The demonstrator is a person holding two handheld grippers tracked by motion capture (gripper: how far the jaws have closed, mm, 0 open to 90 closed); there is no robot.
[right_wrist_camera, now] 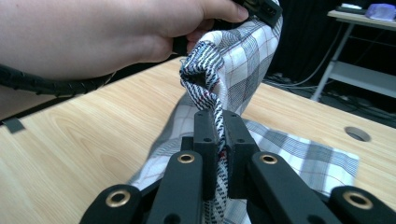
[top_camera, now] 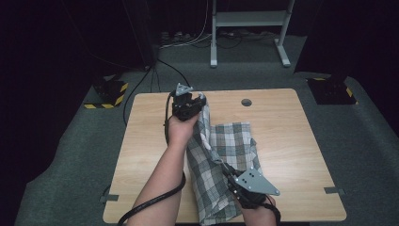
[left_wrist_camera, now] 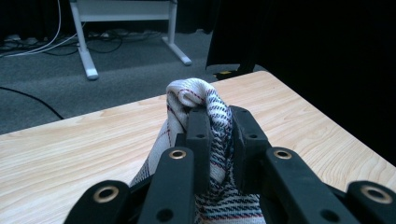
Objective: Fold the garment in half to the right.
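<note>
A grey-and-white checked cloth point(top_camera: 233, 141) lies partly spread on the wooden table point(top_camera: 287, 127), with one edge lifted off it. My left gripper point(top_camera: 199, 100) is raised over the far middle of the table and is shut on a bunched corner of the cloth point(left_wrist_camera: 196, 93). My right gripper point(top_camera: 221, 163) is near the front edge, shut on the same lifted edge of the cloth point(right_wrist_camera: 205, 79). That edge runs taut between the two. In the right gripper view the left hand point(right_wrist_camera: 93, 32) is just above the cloth. The rest of the cloth point(right_wrist_camera: 308, 154) lies flat behind.
A round cable hole point(top_camera: 246, 102) sits at the table's far edge. Small tape strips point(top_camera: 109, 197) point(top_camera: 331, 190) mark the front corners. Beyond the table stand a white desk frame point(top_camera: 249, 28) and yellow-black striped stand bases point(top_camera: 109, 94) point(top_camera: 331, 90) on grey carpet.
</note>
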